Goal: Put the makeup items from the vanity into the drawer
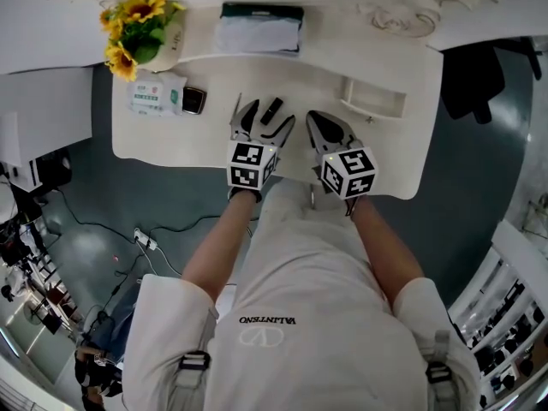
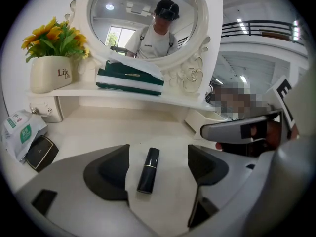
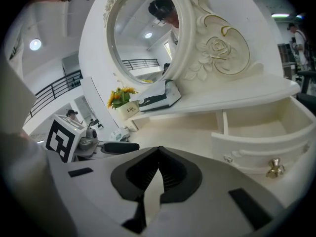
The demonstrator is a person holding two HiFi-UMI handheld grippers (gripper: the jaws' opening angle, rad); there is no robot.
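A black lipstick point(image 2: 148, 170) lies on the white vanity top point(image 1: 171, 139); in the head view the lipstick point(image 1: 271, 110) is near the middle. My left gripper point(image 2: 158, 169) hovers low over it, jaws open wide, one on each side; neither pad touches it. In the head view the left gripper point(image 1: 266, 118) sits beside my right gripper point(image 1: 321, 120). The right gripper point(image 3: 158, 154) is shut with nothing between its pads. An open white drawer point(image 3: 256, 141) with a gold knob stands to its right; the drawer point(image 1: 372, 103) looks empty.
A pot of sunflowers point(image 1: 141, 32) and a green tissue box point(image 1: 261, 26) stand on the back shelf under the round mirror point(image 2: 143, 19). A pack of wipes point(image 1: 156, 94) and a small black square case point(image 1: 193, 100) lie at the left.
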